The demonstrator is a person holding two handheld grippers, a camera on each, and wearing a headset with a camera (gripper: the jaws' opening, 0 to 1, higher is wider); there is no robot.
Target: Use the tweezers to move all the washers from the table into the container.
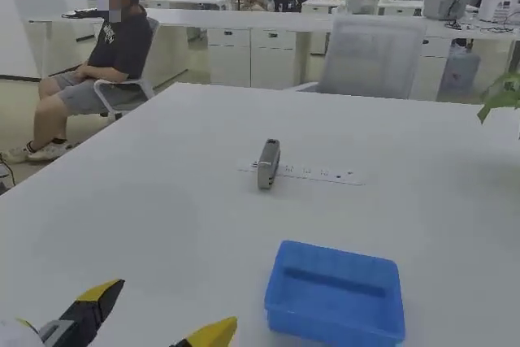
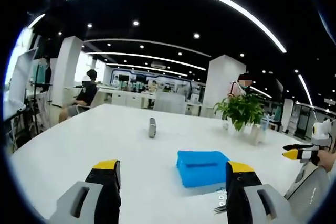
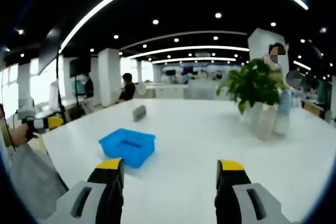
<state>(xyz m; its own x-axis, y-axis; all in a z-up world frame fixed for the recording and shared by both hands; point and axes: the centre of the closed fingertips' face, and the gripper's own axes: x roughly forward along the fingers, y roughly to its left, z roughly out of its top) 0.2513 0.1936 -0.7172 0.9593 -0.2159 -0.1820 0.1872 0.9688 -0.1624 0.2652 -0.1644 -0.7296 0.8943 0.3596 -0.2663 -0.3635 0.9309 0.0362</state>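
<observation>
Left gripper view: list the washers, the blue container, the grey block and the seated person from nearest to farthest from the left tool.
1. washers, low right, beside the view's right-hand jaw.
2. blue container, centre, just beyond them.
3. grey block, farther out, left of centre.
4. seated person, far left, in the background.

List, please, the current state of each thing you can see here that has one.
Left hand-held gripper: open, empty.
Right hand-held gripper: open, empty.
Blue container: upright, looks empty.
Washers: loose on the table, beside the container.
Tweezers: apparently lying by the washers, not gripped.
</observation>
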